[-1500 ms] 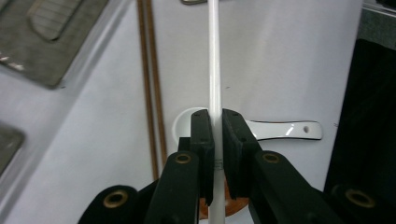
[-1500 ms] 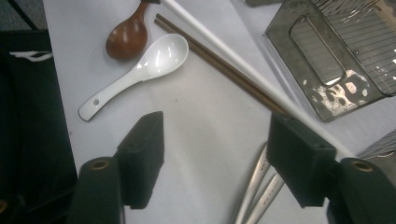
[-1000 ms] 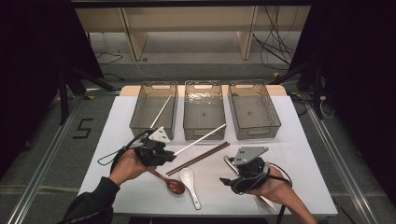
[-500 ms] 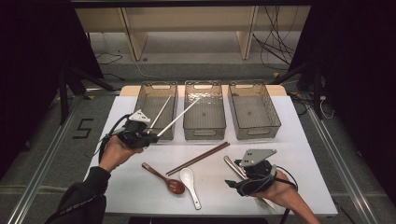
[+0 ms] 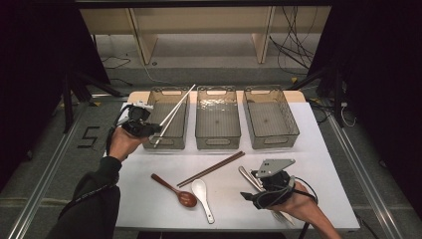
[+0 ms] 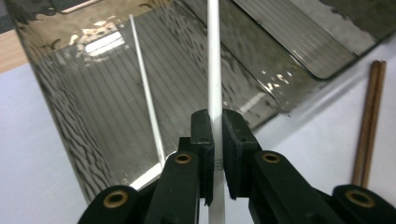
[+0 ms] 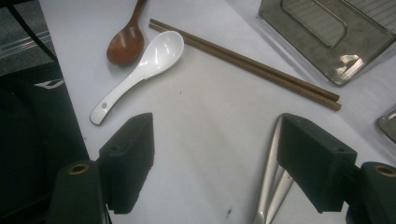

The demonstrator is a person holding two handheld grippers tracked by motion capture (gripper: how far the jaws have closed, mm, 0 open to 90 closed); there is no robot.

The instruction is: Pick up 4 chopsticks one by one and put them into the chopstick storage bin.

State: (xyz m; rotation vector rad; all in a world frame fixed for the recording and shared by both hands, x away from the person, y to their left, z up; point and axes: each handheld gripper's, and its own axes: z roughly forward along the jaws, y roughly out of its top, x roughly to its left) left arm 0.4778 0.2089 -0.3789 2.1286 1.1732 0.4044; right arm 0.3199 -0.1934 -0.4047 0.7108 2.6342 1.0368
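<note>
Gripping a long white plastic chopstick (image 6: 214,56) tight between its black jaws, the left gripper (image 5: 149,128) now hangs at the near left corner of the leftmost smoky translucent plastic bin (image 5: 180,132). A second ago that gripper sat low over the white table (image 5: 328,164), close to the spoons; it has since swung up and left, carrying the stick with it, so the stick now slants across the bin's open top. I judge the sorting to be at the drop-off point: the stick is over its bin but not yet let go.

From the left gripper view, a second thin white chopstick (image 6: 145,88) already lies inside that bin, something hard to make out from above. That view also catches the pair of brown wooden chopsticks (image 6: 369,121) on the table to one side.

Across the table the right gripper (image 5: 261,191) has hardly moved. Its own view shows the jaws spread wide with nothing between them, hovering over bare table, a shiny metal utensil (image 7: 273,186) just beside one jaw. The white ceramic soup spoon (image 7: 140,70) and dark brown wooden spoon (image 7: 125,42) lie beyond, touching.
</note>
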